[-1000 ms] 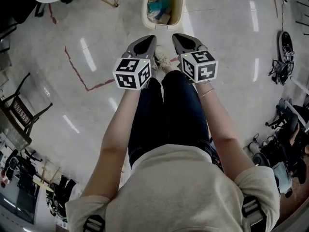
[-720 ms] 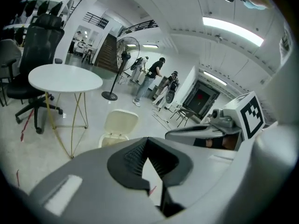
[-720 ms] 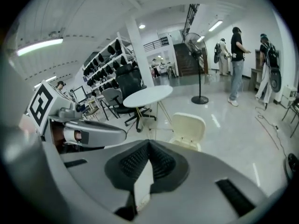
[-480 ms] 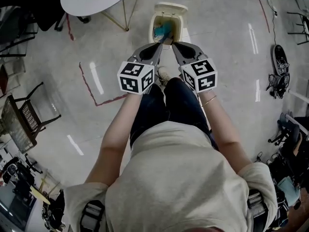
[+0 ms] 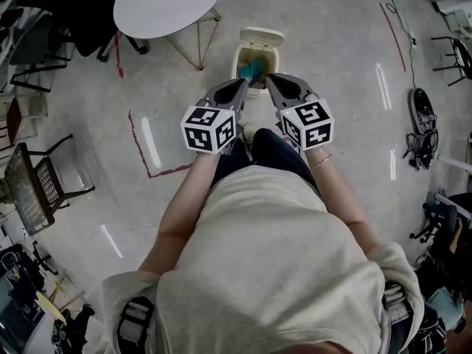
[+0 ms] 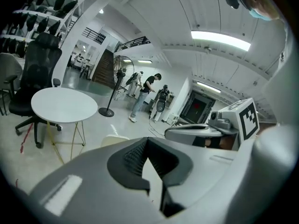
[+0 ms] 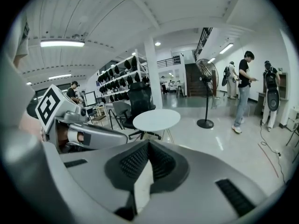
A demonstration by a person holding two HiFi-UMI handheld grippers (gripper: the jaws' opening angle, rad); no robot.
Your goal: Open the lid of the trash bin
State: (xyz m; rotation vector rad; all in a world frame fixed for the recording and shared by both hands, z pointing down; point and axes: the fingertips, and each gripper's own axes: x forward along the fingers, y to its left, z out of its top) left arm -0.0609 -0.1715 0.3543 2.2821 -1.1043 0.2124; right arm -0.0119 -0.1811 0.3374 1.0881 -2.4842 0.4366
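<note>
Trash bin (image 5: 237, 63) stands on the floor ahead of the person's feet in the head view, its lid (image 5: 262, 35) apparently already tipped up. The left gripper (image 5: 243, 87) and right gripper (image 5: 271, 81) hover over its near edge. In the left gripper view the jaws are pressed together with nothing between them, and the right gripper view shows the same. Neither gripper view shows the bin's opening, so I judge a blind nudge could topple the bin or drop the lid.

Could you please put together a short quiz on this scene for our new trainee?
1. True or false: the lid of the trash bin stands open.
2. Which stands near the bin? A. a round white table B. a ladder C. a sofa
3. Fill in: the jaws of the left gripper and the right gripper are both ____, with nothing between them.
Key: 1 true; 2 A; 3 shut.
</note>
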